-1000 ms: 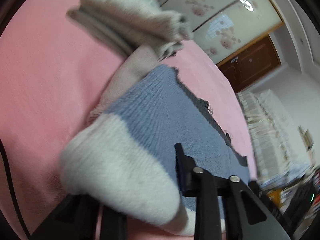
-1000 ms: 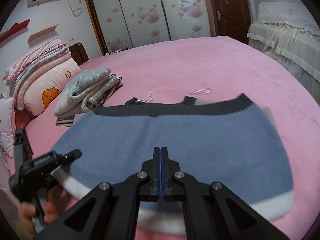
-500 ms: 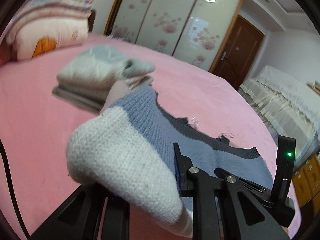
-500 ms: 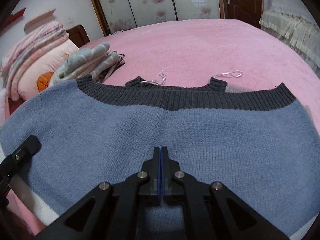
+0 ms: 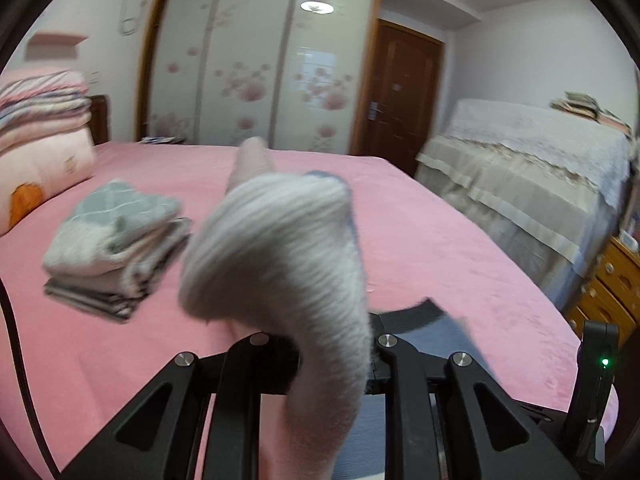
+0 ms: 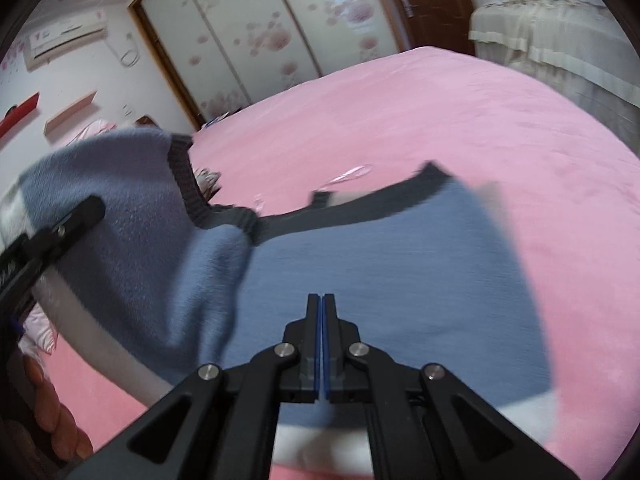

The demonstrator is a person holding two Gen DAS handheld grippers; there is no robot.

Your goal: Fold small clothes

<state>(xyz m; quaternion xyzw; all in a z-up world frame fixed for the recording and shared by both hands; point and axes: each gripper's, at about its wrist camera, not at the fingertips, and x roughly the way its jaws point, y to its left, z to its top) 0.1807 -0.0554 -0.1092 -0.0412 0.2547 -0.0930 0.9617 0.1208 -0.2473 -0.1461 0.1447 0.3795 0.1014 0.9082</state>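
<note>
A small blue knit sweater (image 6: 392, 272) with a dark grey collar band and a white hem lies on the pink bed (image 6: 460, 120). My left gripper (image 5: 332, 356) is shut on the sweater's white hem (image 5: 280, 248) and holds its left side lifted off the bed; in the right wrist view that gripper (image 6: 60, 228) shows at the left with the raised flap (image 6: 132, 208) draped over it. My right gripper (image 6: 322, 300) is shut, its tips resting over the middle of the sweater's flat part.
A stack of folded grey and white clothes (image 5: 116, 248) sits on the bed to the left. Folded quilts and a pillow (image 5: 36, 132) lie at the far left. A lace-covered cabinet (image 5: 532, 168) and wooden drawers (image 5: 608, 288) stand to the right.
My left gripper has lifted the sweater's left side higher and swung it over toward the right. My right gripper has stayed shut over the sweater's middle.
</note>
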